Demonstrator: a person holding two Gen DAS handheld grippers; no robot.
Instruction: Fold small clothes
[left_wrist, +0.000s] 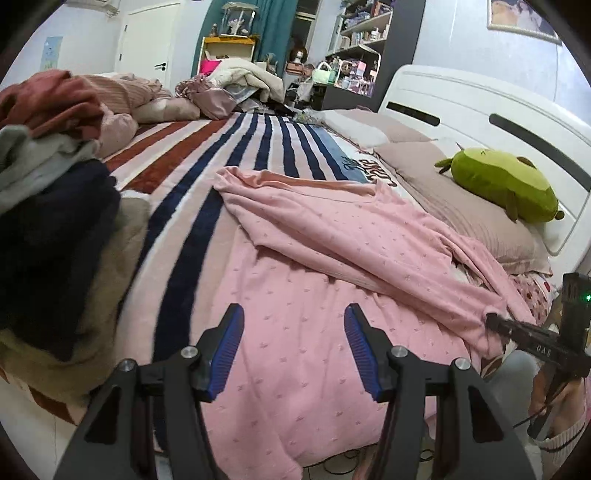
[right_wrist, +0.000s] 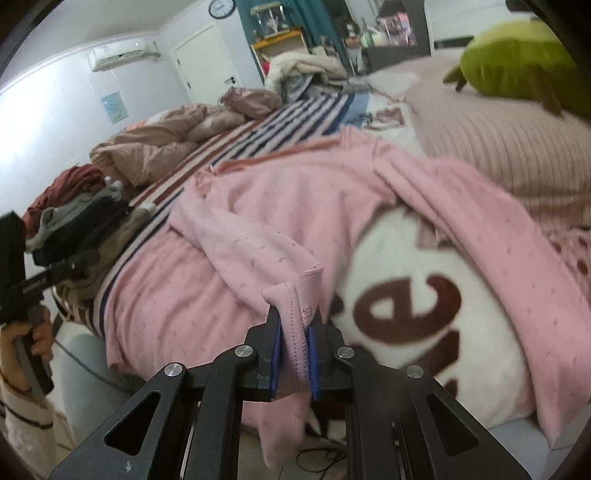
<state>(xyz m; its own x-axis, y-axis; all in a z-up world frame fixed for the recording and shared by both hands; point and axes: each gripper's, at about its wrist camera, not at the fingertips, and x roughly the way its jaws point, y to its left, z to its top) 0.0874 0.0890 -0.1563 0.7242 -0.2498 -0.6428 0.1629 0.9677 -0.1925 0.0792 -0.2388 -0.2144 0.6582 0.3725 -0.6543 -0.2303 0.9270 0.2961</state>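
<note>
Right gripper (right_wrist: 295, 332) clamped on sleeve cuff (right_wrist: 299, 295) of pink top (left_wrist: 314, 236) at bed (left_wrist: 207, 155) near edge; sleeve runs toward headboard-side. Left gripper (left_wrist: 294, 347) half-open, empty, over hem.

On the striped bed blanket (left_wrist: 236, 147): one pink dotted knit top (left_wrist: 314, 258), one green plush toy (left_wrist: 506, 184), two ribbed beige pillows (left_wrist: 461, 206), one heap of folded clothes (left_wrist: 55, 206).

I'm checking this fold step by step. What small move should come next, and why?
Probably carry the sleeve cuff across onto the pink top. The right gripper is shut on the cuff, and the left gripper hangs open above the spread body, holding nothing.
</note>
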